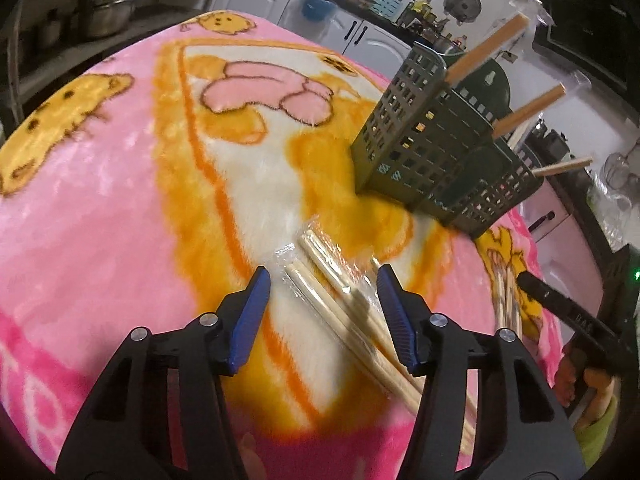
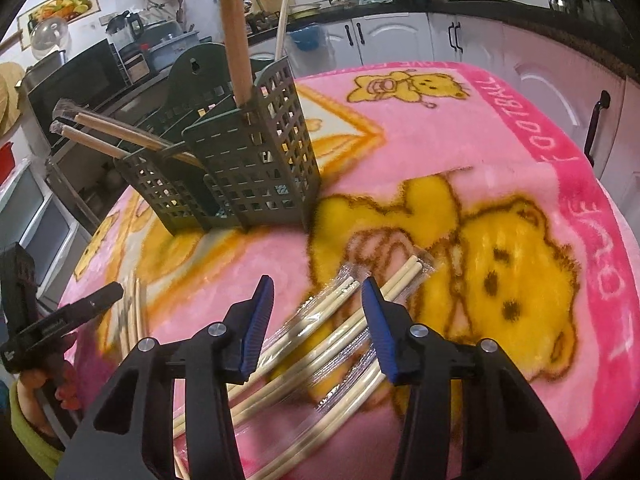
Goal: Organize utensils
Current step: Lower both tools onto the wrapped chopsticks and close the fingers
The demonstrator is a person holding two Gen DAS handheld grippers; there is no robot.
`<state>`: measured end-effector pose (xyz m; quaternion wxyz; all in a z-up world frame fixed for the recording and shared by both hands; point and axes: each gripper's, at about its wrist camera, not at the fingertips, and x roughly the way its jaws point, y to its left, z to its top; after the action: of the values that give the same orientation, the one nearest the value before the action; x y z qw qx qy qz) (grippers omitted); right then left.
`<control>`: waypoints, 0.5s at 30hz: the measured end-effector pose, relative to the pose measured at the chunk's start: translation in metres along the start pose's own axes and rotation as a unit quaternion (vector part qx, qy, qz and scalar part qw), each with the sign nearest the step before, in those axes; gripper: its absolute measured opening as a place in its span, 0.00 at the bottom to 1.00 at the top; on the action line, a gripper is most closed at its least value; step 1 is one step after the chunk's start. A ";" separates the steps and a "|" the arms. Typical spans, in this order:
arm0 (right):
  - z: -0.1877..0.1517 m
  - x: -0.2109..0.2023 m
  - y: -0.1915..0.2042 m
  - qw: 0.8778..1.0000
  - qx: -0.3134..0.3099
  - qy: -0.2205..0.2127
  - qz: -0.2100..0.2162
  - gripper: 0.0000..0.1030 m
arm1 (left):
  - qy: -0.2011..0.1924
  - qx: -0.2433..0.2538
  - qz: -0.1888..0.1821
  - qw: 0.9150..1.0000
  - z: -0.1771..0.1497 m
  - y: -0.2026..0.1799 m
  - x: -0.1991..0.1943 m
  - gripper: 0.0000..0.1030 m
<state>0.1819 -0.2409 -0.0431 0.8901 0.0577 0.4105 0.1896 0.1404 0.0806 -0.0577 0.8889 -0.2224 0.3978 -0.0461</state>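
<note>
Scene: a worktop under a pink blanket (image 2: 440,152) printed with yellow bears; kitchen cabinets behind.
Holder: a dark green slotted holder (image 2: 256,160) stands upright towards the back of the blanket, with several compartments. A few chopsticks (image 2: 236,52) already lean out of its top, so it reads as the target for the rest.
Left pile: wrapped chopsticks (image 1: 340,292) in clear plastic sleeves lie flat on the blanket, just in front of the holder, pointing away from the camera.
Right pile: a looser bundle (image 2: 332,340) of pale wrapped pairs lies fanned out on the bear print, with crinkled plastic showing between the sticks.
Left gripper (image 1: 322,316): fingers (image 1: 252,316) apart, set astride its pile with the sticks lying between them; the pads do not look pressed on the sticks. The right-hand pad seems to sit at the edge of a sleeve, but blur keeps contact unclear.
Right gripper (image 2: 316,324): fingers (image 2: 380,328) apart, straddling several pairs; no firm clamp is visible, though motion blur hides the detail.
Why so placed: each gripper tilts down over its own pile, probably to pinch a pair near mid-length so it lifts level.
Look of the sticks: slim, pale wood, round-ended, glossy sleeves that may slip.
Progress: I judge it partly done, with most pairs not yet in the holder.
</note>
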 end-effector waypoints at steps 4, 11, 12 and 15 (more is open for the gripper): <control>0.002 0.004 0.000 1.000 -0.003 0.005 -0.002 0.43 | -0.002 -0.015 -0.004 1.000 0.006 0.005 0.003 0.35; 0.010 0.019 -0.002 0.999 0.006 0.026 -0.018 0.43 | -0.003 -0.052 -0.013 0.999 0.011 0.020 0.006 0.15; 0.010 0.022 -0.003 0.999 0.009 0.031 -0.020 0.43 | -0.003 -0.052 -0.014 0.999 0.012 0.021 0.006 0.14; 0.013 0.034 -0.008 0.998 0.022 0.052 -0.014 0.40 | -0.003 -0.055 -0.016 0.998 0.012 0.023 0.007 0.10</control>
<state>0.2146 -0.2342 -0.0609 0.8684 0.0618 0.4615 0.1707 0.1519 0.1037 -0.0648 0.8755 -0.2774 0.3939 -0.0374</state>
